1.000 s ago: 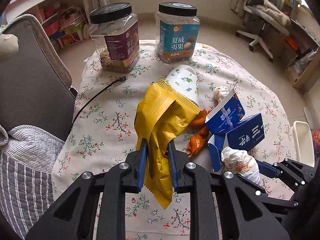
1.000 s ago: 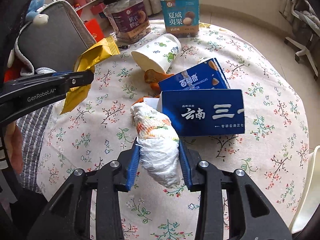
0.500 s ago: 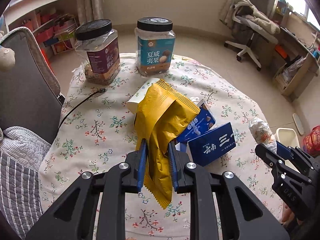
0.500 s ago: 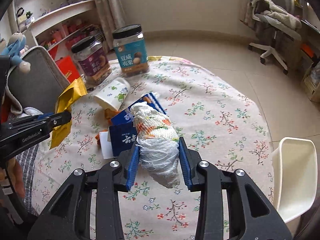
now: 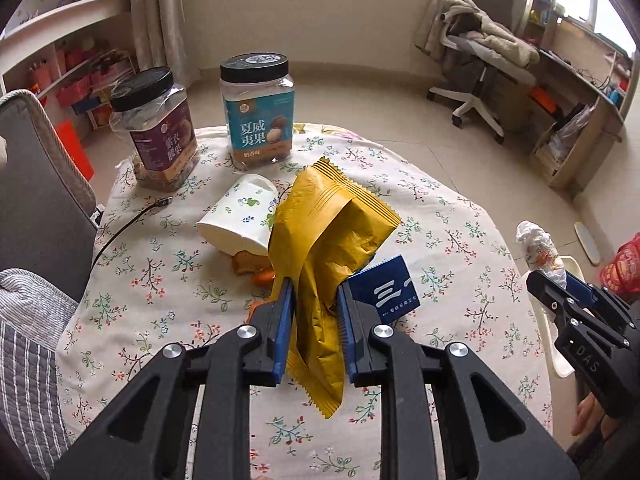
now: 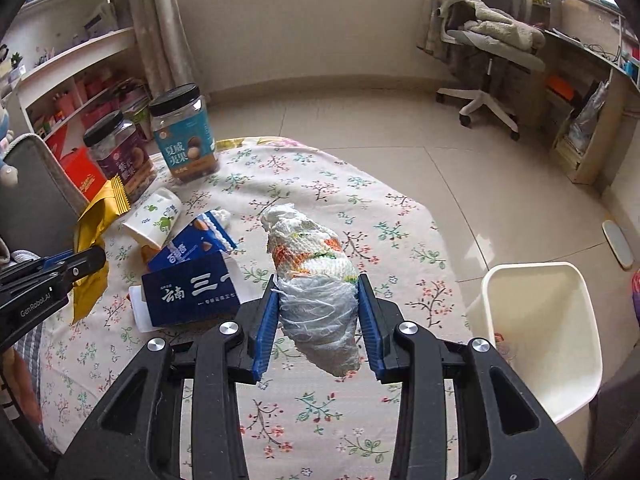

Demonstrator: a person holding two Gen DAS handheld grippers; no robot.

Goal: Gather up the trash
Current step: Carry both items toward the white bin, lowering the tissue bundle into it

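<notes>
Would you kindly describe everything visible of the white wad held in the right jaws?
The wad is a crumpled, elongated bundle of white tissue-like paper with orange, green and yellow print on its upper half; its lower half looks wrapped in thin, crinkled clear film. It stands roughly upright, slightly tilted, clamped at its middle between the blue pads of the right gripper, both ends sticking out. It is lifted clear of the floral tablecloth, touching nothing else. A white bin sits to its right.
</notes>
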